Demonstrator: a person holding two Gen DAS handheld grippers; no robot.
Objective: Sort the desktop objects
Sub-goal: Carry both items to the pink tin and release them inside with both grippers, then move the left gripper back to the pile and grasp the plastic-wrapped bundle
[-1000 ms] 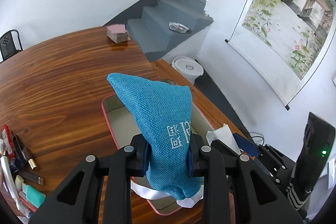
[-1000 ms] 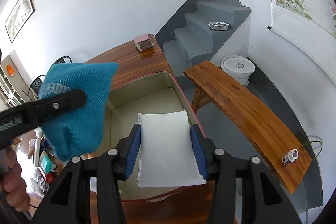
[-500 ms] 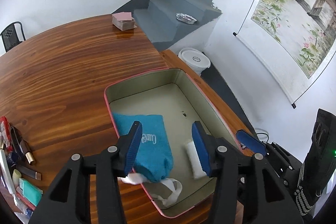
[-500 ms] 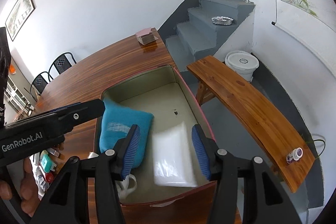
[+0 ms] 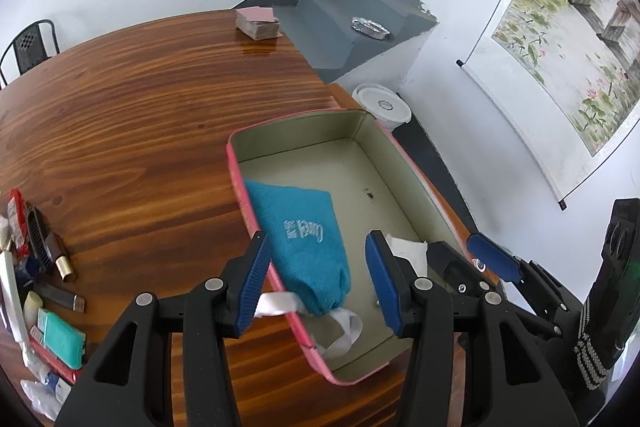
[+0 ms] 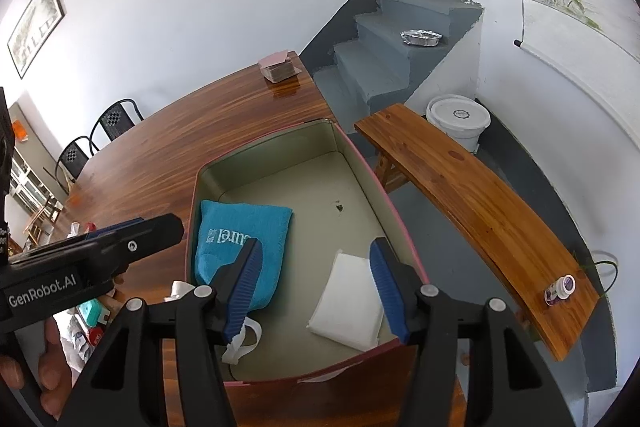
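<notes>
A pink-rimmed tin box [image 5: 236, 171] [image 6: 360, 151] sits on the wooden table. A blue cloth pouch [image 5: 304, 239] [image 6: 240, 239] with white ribbon lies inside it against the left wall. A white packet [image 6: 348, 303] [image 5: 406, 247] lies inside near the right wall. My left gripper [image 5: 318, 279] is open and empty above the pouch's near end. My right gripper [image 6: 316, 287] is open and empty above the box, between pouch and packet.
Several small items lie at the table's left edge: a teal case [image 5: 60, 337], a lipstick tube [image 5: 64, 267], tubes and packets. A pink card stack [image 5: 258, 23] sits at the far table corner. A wooden bench [image 6: 480, 203] and white bucket [image 6: 458, 119] stand to the right.
Both grippers opened and released their loads into the box: the left dropped the blue pouch, the right the white packet. Both have since drawn back and up.
</notes>
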